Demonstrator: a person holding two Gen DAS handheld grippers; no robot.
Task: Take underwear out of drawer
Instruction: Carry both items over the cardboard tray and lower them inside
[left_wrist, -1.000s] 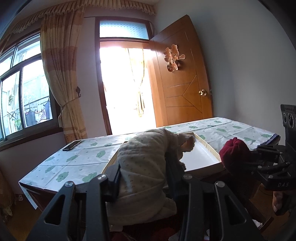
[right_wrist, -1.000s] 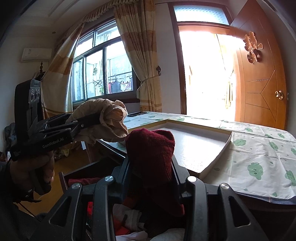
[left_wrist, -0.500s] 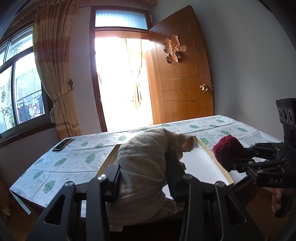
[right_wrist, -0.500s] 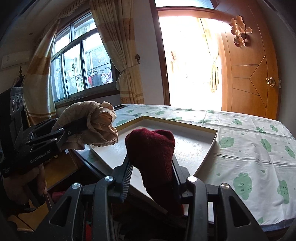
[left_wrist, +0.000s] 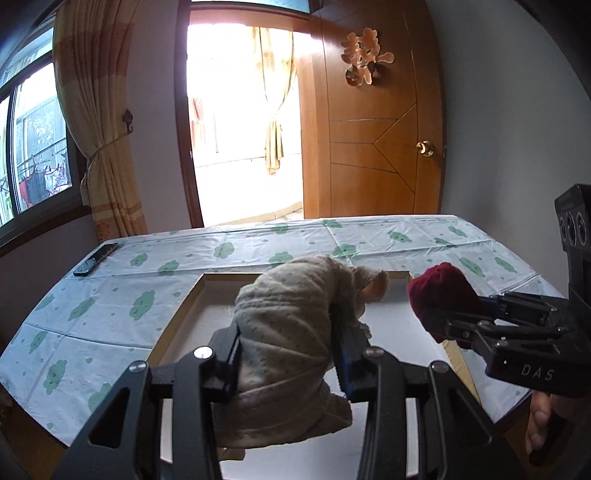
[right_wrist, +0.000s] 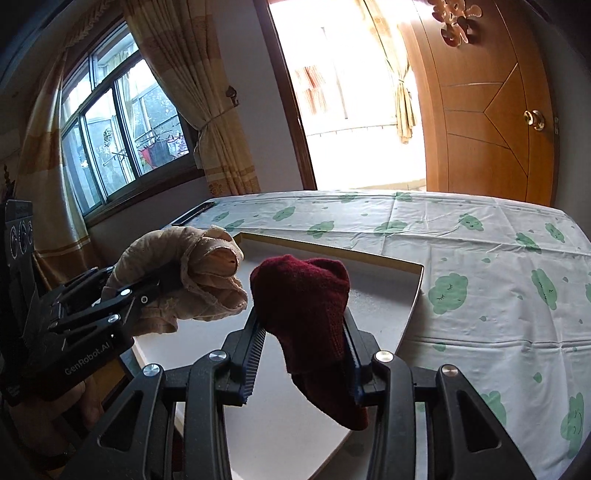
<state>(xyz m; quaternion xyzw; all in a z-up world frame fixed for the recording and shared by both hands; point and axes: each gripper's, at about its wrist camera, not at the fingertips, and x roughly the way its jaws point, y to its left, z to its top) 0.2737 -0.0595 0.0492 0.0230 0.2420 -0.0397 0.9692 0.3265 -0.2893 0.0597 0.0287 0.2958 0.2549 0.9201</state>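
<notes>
The worktop (left_wrist: 258, 243), covered by a pale cloth printed with green clouds, fills most of both views. On it lies a wide shallow tray (left_wrist: 177, 325) with a thin tan rim and a white floor; nothing rests on that floor, and both bundles of cloth hang in the air above it. A dark flat phone or remote (left_wrist: 95, 259) lies near the far left corner of the worktop, well apart from the tray.

The left tool (left_wrist: 286, 354) is clamped on a beige piece of underwear (left_wrist: 288, 332), a bulky wad with small dots that bulges above the pads and droops below them. The right tool (right_wrist: 301, 354) is clamped on a dark red piece of underwear (right_wrist: 306, 291), a smaller knitted-looking bundle whose tail hangs down past the pads. Seen from the right wrist, the beige wad sits just beside the red one, apart from it. The drawer is out of sight in both views
</notes>
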